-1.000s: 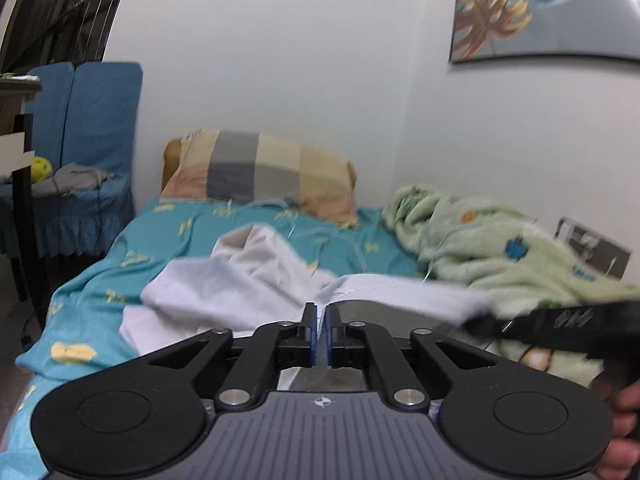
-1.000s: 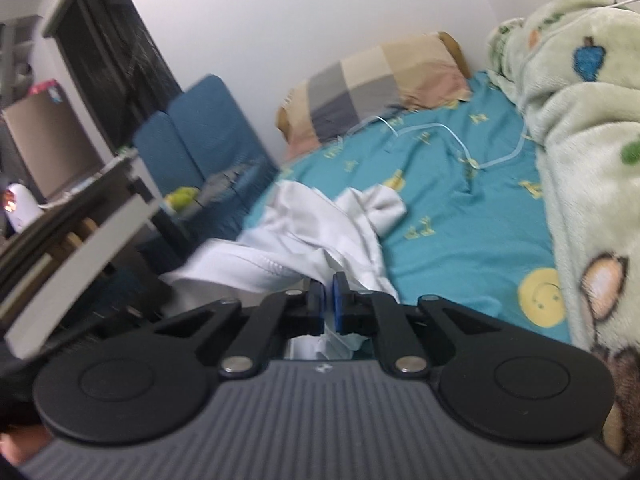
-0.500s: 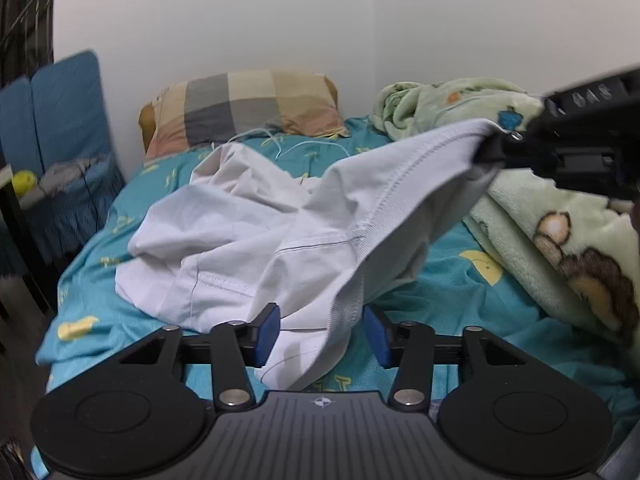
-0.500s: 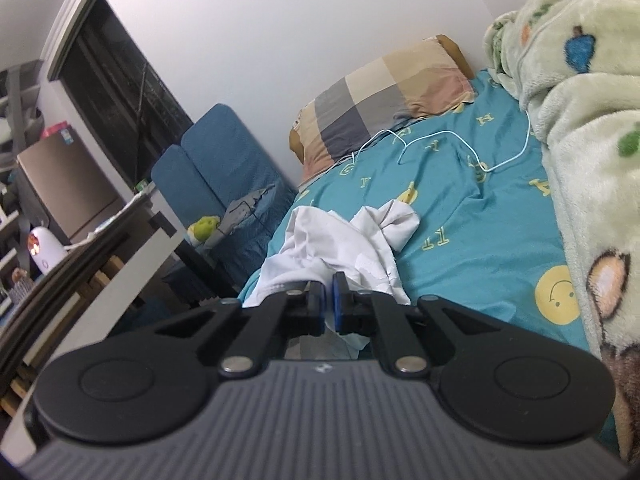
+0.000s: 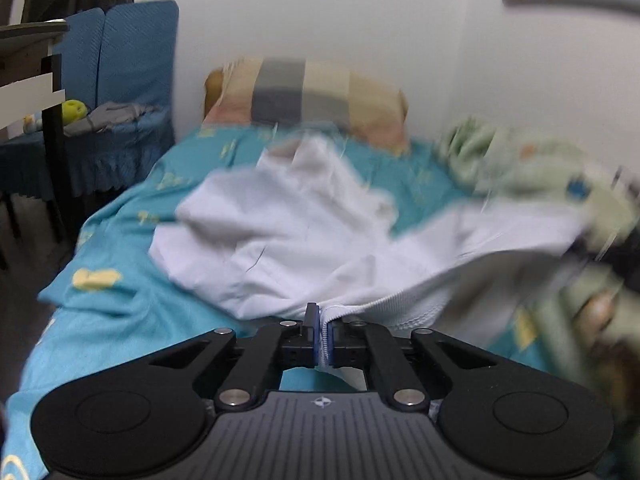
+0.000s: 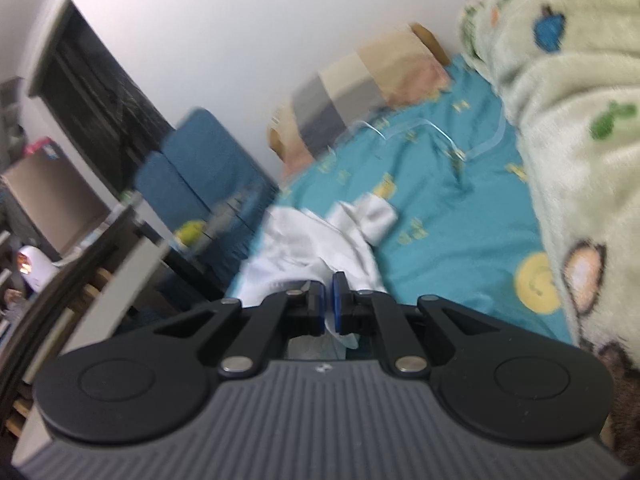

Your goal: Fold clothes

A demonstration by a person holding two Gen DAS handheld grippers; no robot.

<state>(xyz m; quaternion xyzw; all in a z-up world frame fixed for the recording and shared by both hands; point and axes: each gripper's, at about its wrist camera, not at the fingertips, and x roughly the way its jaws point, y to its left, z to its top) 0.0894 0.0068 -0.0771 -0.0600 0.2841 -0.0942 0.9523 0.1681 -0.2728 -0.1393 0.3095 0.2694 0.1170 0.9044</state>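
A white garment point(image 5: 280, 240) lies crumpled on the teal bed sheet point(image 5: 120, 304); its ribbed hem stretches toward the right. My left gripper point(image 5: 323, 332) is shut on that hem. In the right wrist view the same white garment point(image 6: 312, 248) lies ahead, and my right gripper point(image 6: 328, 304) is shut on a fold of it. Both views are motion-blurred.
A checked pillow point(image 5: 308, 96) lies at the head of the bed by the white wall. A green fleece blanket point(image 6: 568, 140) is heaped along the right side. A white cable point(image 6: 432, 128) lies on the sheet. A blue chair point(image 5: 120, 80) and a desk stand to the left.
My left gripper was open half a second ago with the hem between its fingers; it has shut on the hem. Both grippers swing, blurring the views. The right stays shut on the cloth.
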